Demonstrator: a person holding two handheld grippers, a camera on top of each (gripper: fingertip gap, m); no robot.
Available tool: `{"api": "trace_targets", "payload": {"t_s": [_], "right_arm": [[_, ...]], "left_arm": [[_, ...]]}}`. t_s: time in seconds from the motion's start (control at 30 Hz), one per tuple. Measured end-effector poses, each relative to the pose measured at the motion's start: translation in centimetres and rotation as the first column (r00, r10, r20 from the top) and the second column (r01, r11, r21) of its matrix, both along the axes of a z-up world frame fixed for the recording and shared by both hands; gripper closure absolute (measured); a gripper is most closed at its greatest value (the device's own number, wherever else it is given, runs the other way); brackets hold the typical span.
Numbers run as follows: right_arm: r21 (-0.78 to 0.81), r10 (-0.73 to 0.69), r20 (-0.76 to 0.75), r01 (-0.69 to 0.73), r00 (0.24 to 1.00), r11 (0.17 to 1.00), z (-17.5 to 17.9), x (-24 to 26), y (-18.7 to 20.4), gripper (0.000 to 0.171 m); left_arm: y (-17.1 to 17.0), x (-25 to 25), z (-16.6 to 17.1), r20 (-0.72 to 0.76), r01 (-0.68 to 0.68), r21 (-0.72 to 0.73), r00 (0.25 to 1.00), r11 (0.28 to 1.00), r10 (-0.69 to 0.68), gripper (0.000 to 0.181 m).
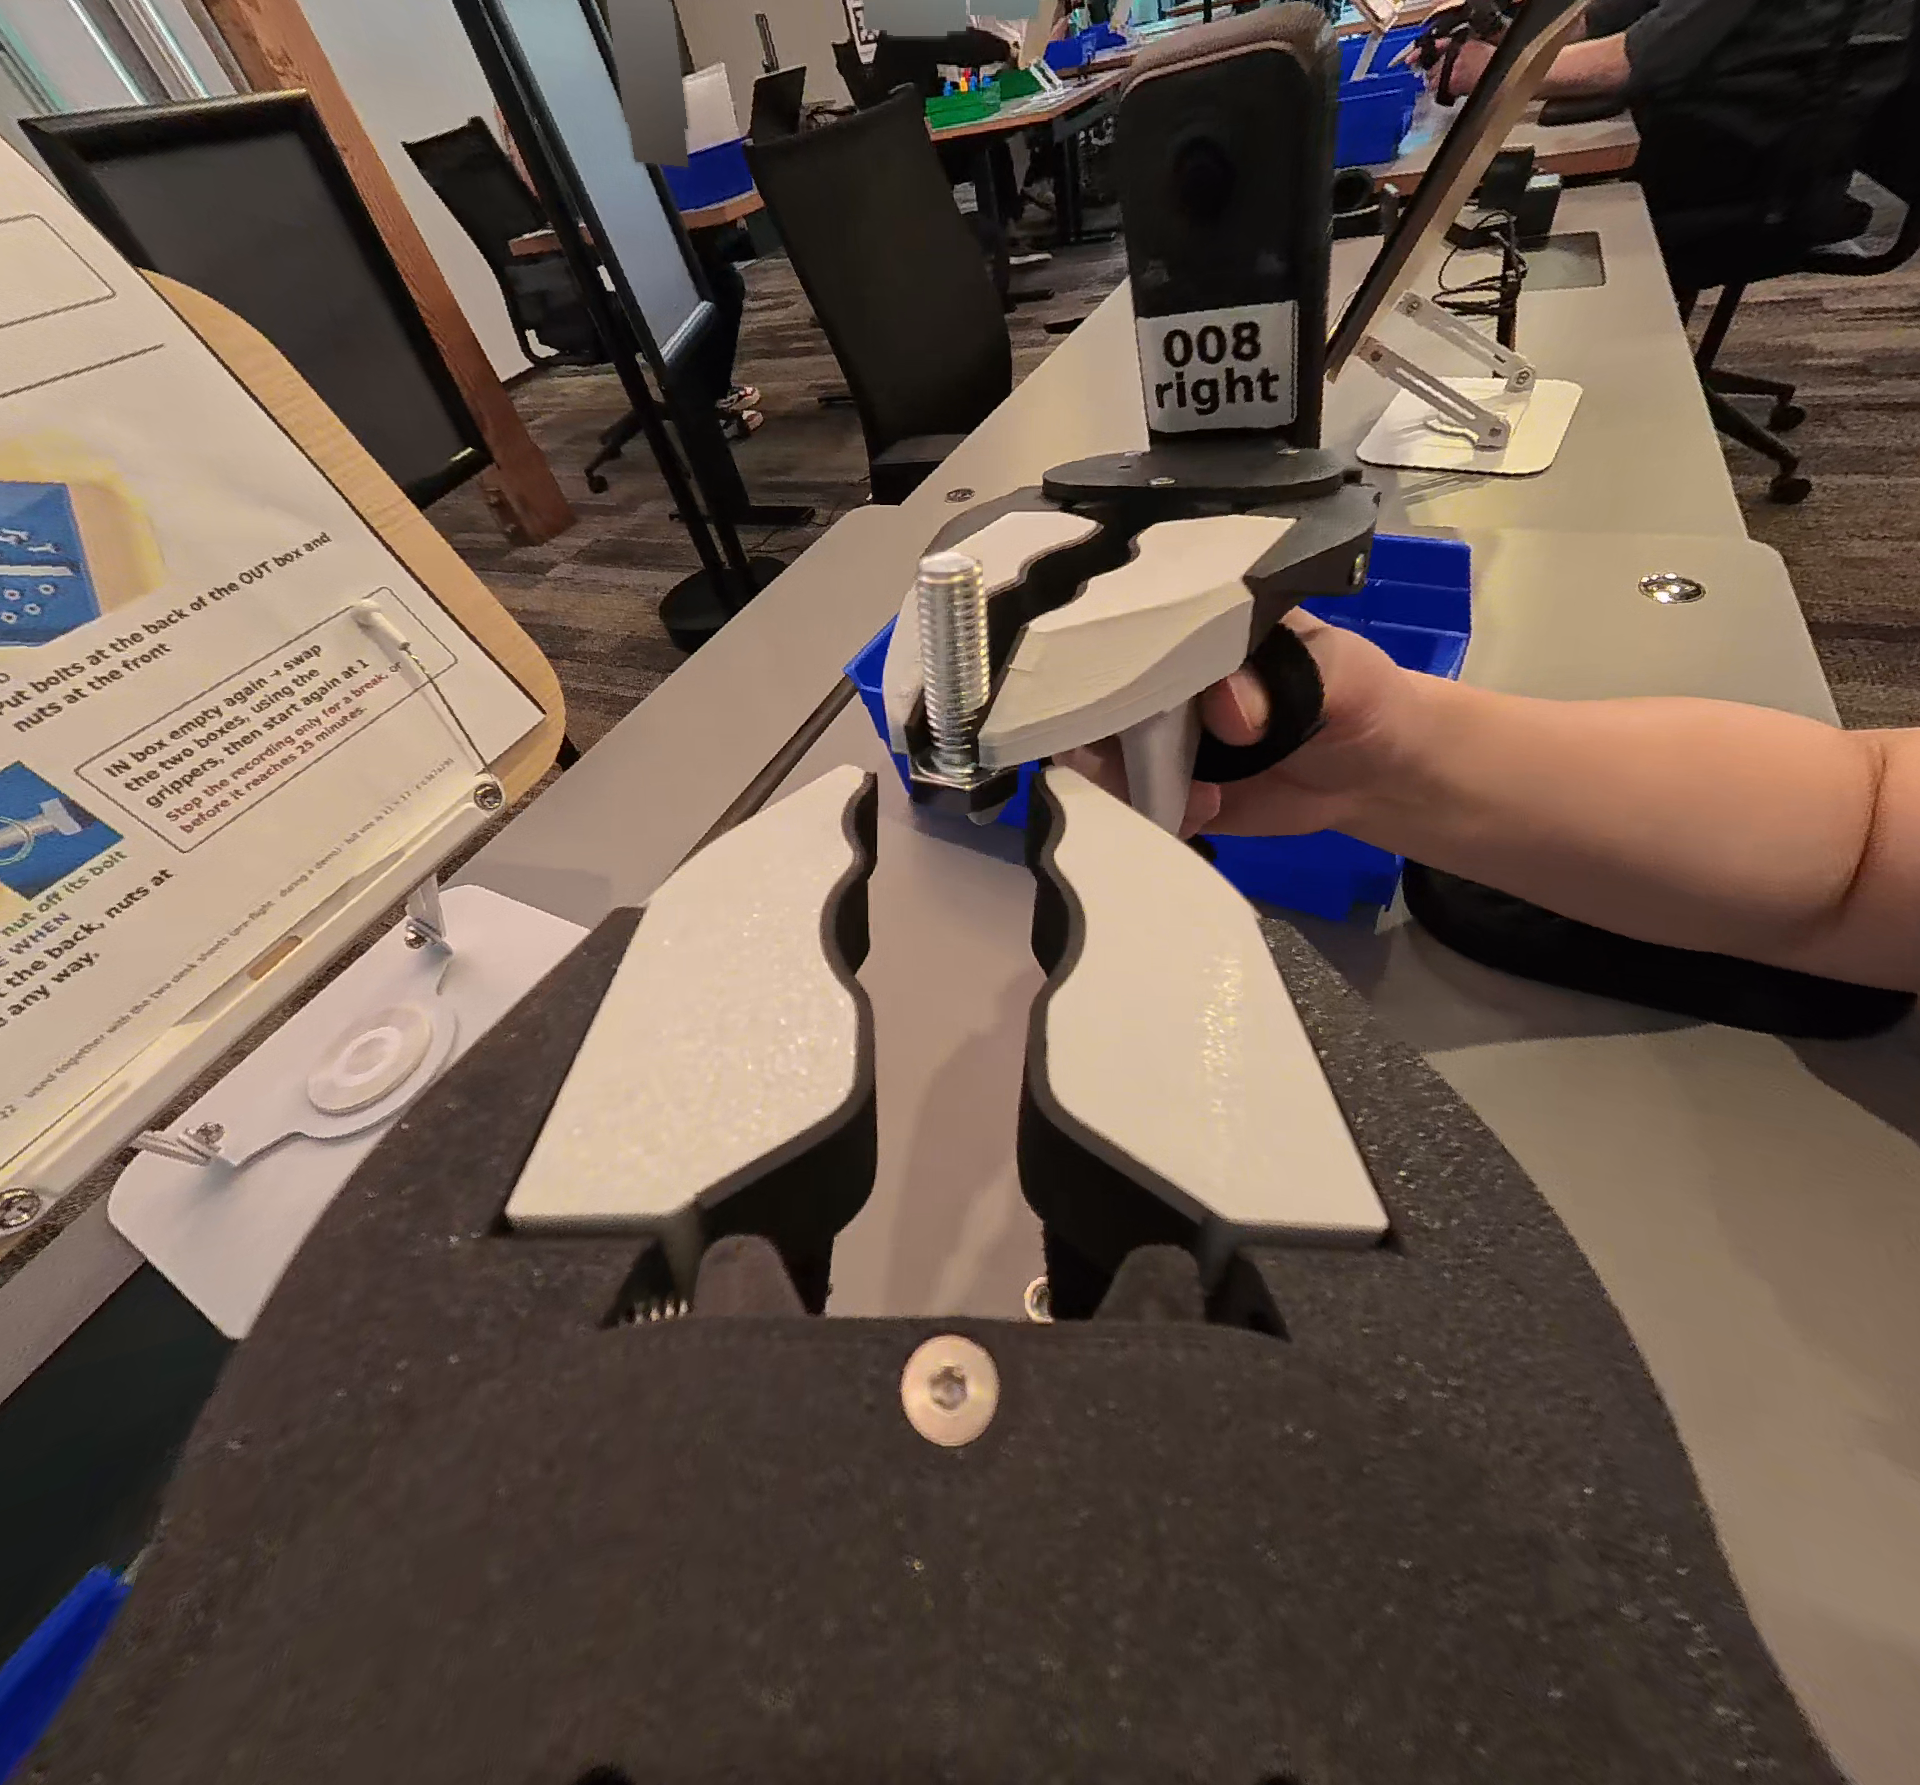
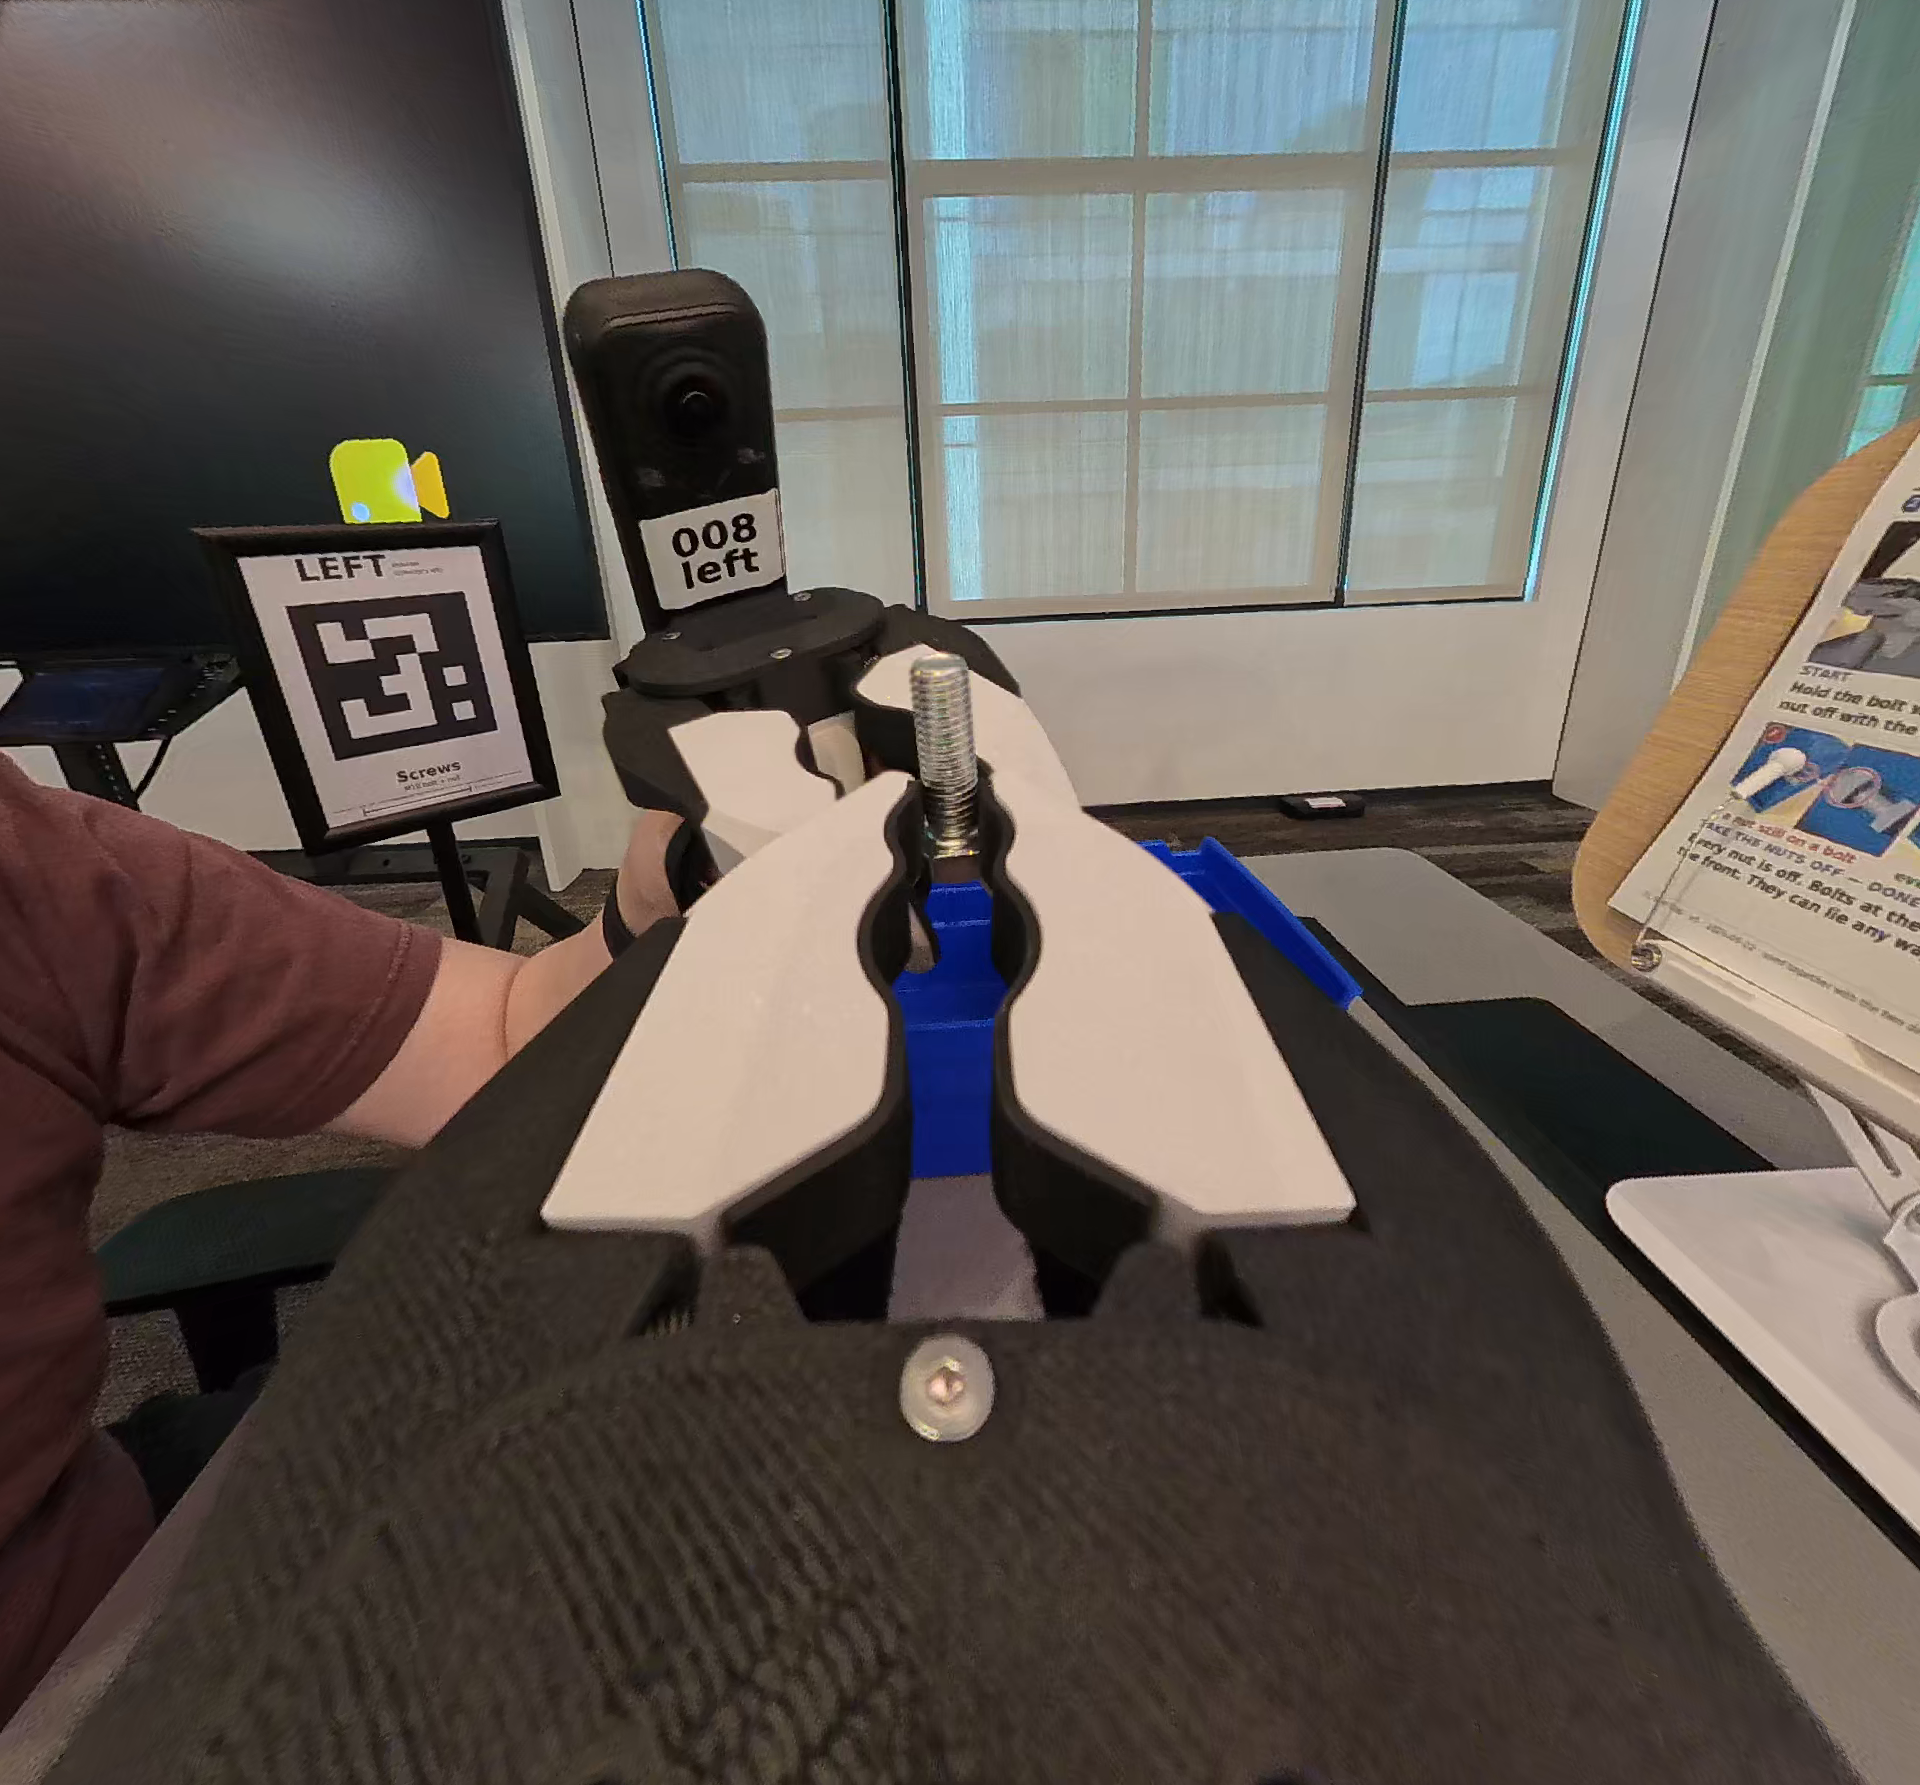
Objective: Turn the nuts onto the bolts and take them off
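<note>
Bolts are the business here, and one silver bolt (image 1: 952, 655) stands upright, threads up, its head pinched low between the tips of the right tongs (image 1: 961, 748), seen across the table in the left wrist view. Those tongs are clamped on the bolt, probably to keep it from spinning while a nut goes on or comes off; at its base sits a flat metal piece that could be a nut or washer, too small to tell. A hand (image 1: 1299, 738) grips the handle behind. Under and behind them lies a blue bin (image 1: 1382, 613) on the grey table (image 1: 1662, 1216). Nearer the camera, the left tongs (image 1: 956, 800) are apart and empty, their tips just short of the bolt's foot, seemingly lined up to reach it. An instruction sheet (image 1: 208, 675) leans on a stand off their left side.

From the right wrist view, the bolt (image 2: 942, 748) rises from the tips of the right tongs (image 2: 951, 847), closed around its lower end. Beyond it the left tongs (image 2: 831, 748) face back, open. Blue bin (image 2: 951, 1060) shows through the gap below.
</note>
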State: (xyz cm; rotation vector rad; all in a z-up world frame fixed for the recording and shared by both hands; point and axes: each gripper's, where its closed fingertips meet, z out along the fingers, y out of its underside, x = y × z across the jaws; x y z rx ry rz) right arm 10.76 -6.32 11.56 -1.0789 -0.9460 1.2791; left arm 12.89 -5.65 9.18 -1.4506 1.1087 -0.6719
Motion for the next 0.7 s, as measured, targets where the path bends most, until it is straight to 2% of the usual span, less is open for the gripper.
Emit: {"api": "trace_targets", "payload": {"t_s": [0.03,0.17,0.3,0.4,0.57,0.7], "right_arm": [[0.003,0.001,0.002,-0.001,1.000,1.000,0.0,-0.1,-0.1,0.161],[-0.003,0.008,-0.006,-0.008,1.000,1.000,0.1,-0.1,-0.1,0.161],[-0.018,0.025,0.017,-0.025,1.000,1.000,0.0,0.0,-0.2,0.160],[-0.012,0.021,0.019,-0.021,1.000,1.000,0.5,0.3,-0.4,0.145],[0.028,-0.023,0.042,0.022,0.999,0.999,1.3,1.3,-0.4,0.147],[0.079,-0.029,0.109,0.020,0.994,0.997,1.1,1.2,-1.0,0.156]], "left_arm": [[0.1,0.0,0.0,0.003,-0.006,0.003,1.000,1.000,0.006,0.155],[-0.2,0.2,0.3,0.025,0.006,0.020,1.000,1.000,-0.006,0.163],[-0.2,0.2,0.2,-0.003,-0.005,0.052,1.000,0.999,0.006,0.163],[-0.4,0.3,0.2,-0.008,-0.001,0.058,1.000,0.998,0.002,0.163],[-0.6,0.4,0.0,-0.029,0.006,0.066,1.000,0.998,-0.004,0.163],[-0.6,0.5,-0.3,-0.056,0.001,0.085,0.998,0.996,0.003,0.163]]}}
